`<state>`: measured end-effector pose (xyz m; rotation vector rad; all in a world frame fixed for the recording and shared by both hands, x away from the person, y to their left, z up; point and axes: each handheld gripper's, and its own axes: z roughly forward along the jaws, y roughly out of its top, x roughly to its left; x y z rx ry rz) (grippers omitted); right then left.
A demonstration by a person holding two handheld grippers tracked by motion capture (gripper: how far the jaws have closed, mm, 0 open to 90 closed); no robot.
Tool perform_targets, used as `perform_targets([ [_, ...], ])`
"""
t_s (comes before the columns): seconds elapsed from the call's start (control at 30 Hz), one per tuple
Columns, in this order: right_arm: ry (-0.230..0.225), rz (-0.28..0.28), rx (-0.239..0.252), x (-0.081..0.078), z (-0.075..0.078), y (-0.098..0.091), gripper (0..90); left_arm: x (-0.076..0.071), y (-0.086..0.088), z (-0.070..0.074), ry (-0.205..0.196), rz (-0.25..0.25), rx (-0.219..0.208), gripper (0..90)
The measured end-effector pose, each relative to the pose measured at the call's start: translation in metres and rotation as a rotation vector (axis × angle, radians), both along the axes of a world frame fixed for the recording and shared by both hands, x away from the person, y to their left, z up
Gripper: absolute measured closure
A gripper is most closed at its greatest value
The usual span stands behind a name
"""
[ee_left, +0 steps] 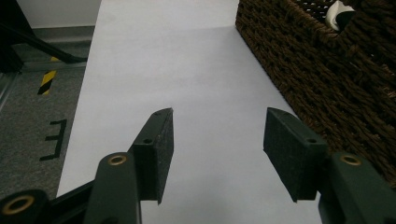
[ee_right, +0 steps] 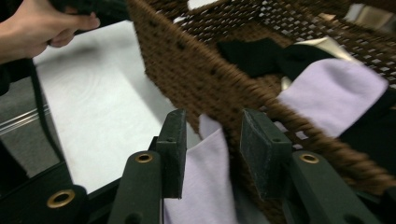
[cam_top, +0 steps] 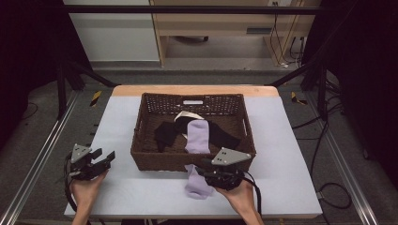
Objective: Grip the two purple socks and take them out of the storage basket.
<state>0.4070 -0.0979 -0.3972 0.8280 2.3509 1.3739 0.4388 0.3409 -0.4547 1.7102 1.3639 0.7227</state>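
White table (cam_top: 117,122); right claw (ee_right: 212,140) straddling lilac sock (ee_right: 205,186).

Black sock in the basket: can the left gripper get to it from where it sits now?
Probably yes. The left gripper is open and empty on the table beside the basket; the black sock lies uncovered near that side, so only the wicker wall must be cleared.

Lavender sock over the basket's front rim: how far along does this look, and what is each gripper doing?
Nothing looks finished. The lavender sock lies half out of the wicker basket, draped onto the table. The right gripper has its jaws either side of the sock, not closed. The left gripper is open, idle. The black socks remain inside.
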Motion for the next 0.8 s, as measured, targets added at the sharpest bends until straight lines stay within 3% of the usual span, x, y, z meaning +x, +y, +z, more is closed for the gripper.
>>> perform_targets([
  [0.2,-0.032,-0.018,0.047,0.006,0.021,-0.003,63.3,0.000,0.001,0.000,0.000,-0.002,0.000,42.4],
  [0.37,-0.093,-0.054,0.054,0.017,0.046,0.003,60.7,0.000,0.001,0.000,0.002,-0.004,-0.003,42.3],
  [0.47,-0.104,-0.070,0.062,0.023,0.053,0.004,59.5,0.000,0.001,0.000,0.001,-0.005,-0.002,42.3],
  [0.67,-0.121,-0.145,0.071,0.050,0.071,0.008,54.8,0.000,0.001,0.000,0.003,-0.006,-0.003,42.4],
  [0.7,-0.122,-0.162,0.068,0.061,0.076,0.010,55.1,0.000,0.001,0.000,0.001,-0.005,-0.004,42.4],
  [0.8,-0.118,-0.167,0.070,0.072,0.078,0.013,55.4,0.000,0.002,0.000,0.002,-0.004,-0.004,42.4],
])
